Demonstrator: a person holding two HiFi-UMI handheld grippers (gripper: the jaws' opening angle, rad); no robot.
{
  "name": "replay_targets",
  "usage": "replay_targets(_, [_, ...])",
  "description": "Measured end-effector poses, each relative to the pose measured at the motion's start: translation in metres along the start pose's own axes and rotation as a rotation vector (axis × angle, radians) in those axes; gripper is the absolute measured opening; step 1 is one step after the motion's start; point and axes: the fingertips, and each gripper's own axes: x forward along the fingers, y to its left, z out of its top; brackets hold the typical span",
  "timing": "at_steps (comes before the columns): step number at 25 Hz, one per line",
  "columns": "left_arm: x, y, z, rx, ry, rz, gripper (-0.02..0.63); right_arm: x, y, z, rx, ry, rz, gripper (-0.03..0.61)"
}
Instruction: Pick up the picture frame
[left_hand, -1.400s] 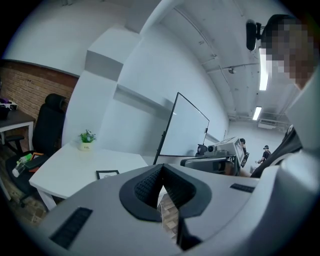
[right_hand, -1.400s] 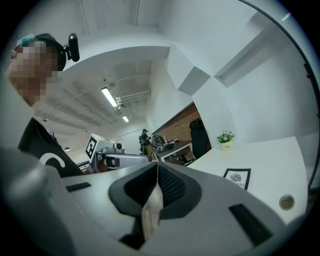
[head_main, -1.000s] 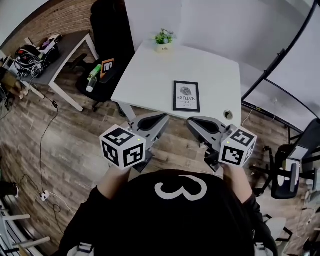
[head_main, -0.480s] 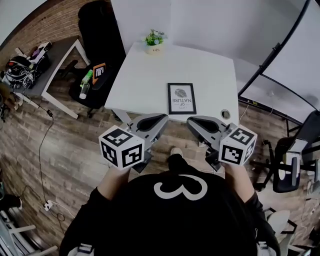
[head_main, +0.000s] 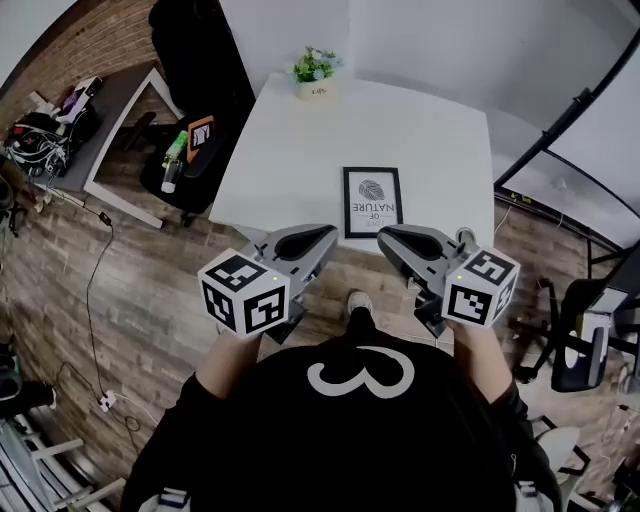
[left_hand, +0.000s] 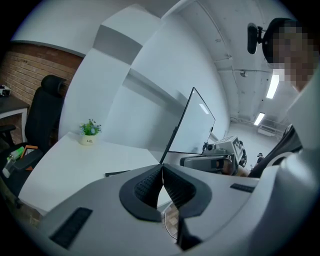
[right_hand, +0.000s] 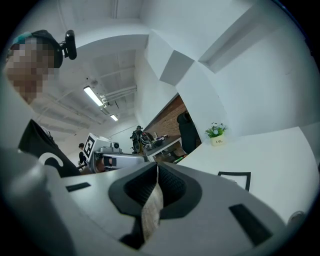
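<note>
Left gripper (head_main: 322, 236): jaws pressed together with nothing between them, as its own view (left_hand: 162, 181) shows; held short of the table's near edge, clear of the frame.
Right gripper (head_main: 392, 238): jaws likewise together and empty (right_hand: 156, 181); level with the left one, with a gap between the two.
Table (head_main: 300, 140): white; part of its near edge is covered by both grippers in the head view.
Black chair (head_main: 190, 50): at the table's far left corner; its top is cut off by the picture edge.
Picture frame (head_main: 372, 201): black-rimmed, lying flat on the table close to the near edge, beyond the gap between the two grippers. In the left gripper view only a thin dark edge (left_hand: 117, 173) shows past the gripper body; in the right gripper view one corner (right_hand: 235, 179) shows, the rest covered.
Potted plant (head_main: 314, 68): small, upright at the table's far edge, well apart from the frame.
Table hole (head_main: 463, 236): at the near right corner, partly covered by the right gripper.
</note>
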Motion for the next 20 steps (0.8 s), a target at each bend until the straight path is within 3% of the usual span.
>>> replay_targets(13, [0.048, 0.067, 0.003, -0.110, 0.028, 0.056, 0.017, 0.037, -0.074, 0.004, 0.082, 0.057, 0.005, 0.025])
replay_targets(20, [0.086, 0.096, -0.001, -0.128, 0.068, 0.105, 0.017, 0.039, -0.128, 0.005, 0.140, 0.038, -0.008, 0.026])
